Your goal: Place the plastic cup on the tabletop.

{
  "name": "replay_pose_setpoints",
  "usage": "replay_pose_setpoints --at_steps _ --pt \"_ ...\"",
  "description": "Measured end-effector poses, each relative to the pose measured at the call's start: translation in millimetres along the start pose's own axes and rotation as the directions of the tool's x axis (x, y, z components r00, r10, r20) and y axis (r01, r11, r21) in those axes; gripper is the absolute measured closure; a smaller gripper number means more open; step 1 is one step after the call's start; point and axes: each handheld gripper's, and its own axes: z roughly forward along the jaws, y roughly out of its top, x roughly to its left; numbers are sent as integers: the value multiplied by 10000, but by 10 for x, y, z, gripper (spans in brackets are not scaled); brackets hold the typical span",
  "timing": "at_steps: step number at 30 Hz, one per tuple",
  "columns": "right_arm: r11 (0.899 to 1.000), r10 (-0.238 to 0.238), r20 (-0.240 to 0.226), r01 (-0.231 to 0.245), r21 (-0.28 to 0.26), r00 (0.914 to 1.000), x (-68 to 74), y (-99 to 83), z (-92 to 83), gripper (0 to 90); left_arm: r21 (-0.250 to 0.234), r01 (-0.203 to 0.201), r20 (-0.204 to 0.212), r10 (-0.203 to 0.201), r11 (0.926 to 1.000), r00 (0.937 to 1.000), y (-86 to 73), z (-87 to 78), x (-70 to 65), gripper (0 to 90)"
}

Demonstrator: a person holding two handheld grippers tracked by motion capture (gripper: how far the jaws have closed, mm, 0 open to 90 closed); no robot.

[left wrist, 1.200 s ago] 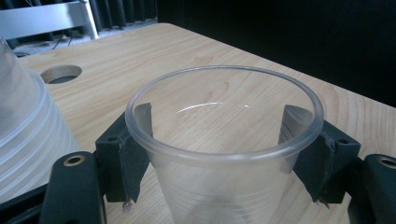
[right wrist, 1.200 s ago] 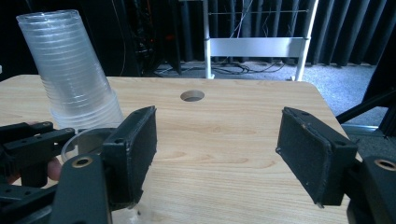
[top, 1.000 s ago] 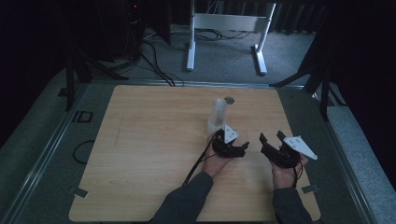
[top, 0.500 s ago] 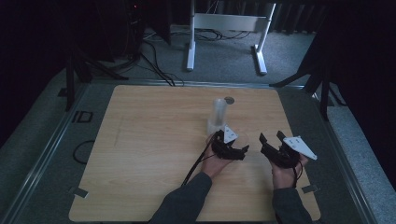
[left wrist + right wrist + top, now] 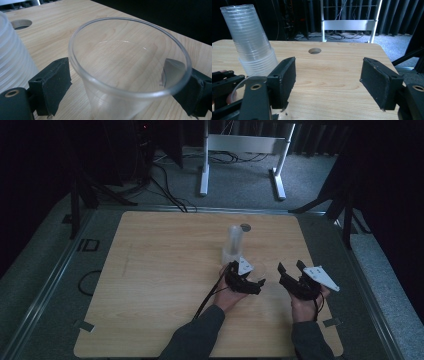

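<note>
A single clear plastic cup (image 5: 130,72) stands upright on the tabletop (image 5: 160,285), mouth up, toward the right half and nearer the person's edge than the far one. The left gripper (image 5: 250,282) sits around it, and its jaws have just been opening: in the left gripper view the two black pads (image 5: 53,85) flank the cup, the left one showing a sliver of wood between pad and wall, so the cup is between them but not squeezed. Just beyond, toward the far edge, there's the stack of nested clear cups (image 5: 234,245), upside down and leaning a touch, very near the gripper. Past the stack, a small round hole (image 5: 245,226) in the wood close to the far edge. Over at the right edge, the right gripper (image 5: 290,268) rests in the person's hand, jaws spread wide with nothing but bare wood between them, well clear of the cup.
</note>
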Motion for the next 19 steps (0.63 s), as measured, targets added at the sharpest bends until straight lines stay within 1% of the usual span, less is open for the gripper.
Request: replay_pose_setpoints --at_steps 4,7,11,12,19 --pt "10000 -1 -3 1 13 10000 3 -2 3 281 -21 -155 -76 155 9999 9999 -15 -39 -9 90" --pt "10000 10 5 -10 15 10000 2 -3 2 281 -13 -128 -101 128 9999 9999 -38 -68 2 89" --pt "10000 9 6 -9 15 10000 -1 -3 1 280 138 -91 -82 92 9999 9999 -86 -92 23 89" --pt "10000 9 5 -9 11 10000 -1 -2 1 281 129 -18 -80 19 9999 10000 -99 -102 27 89" --pt "10000 36 30 -36 25 10000 -7 0 6 281 125 -67 -26 68 9999 10000 -149 -186 31 92"
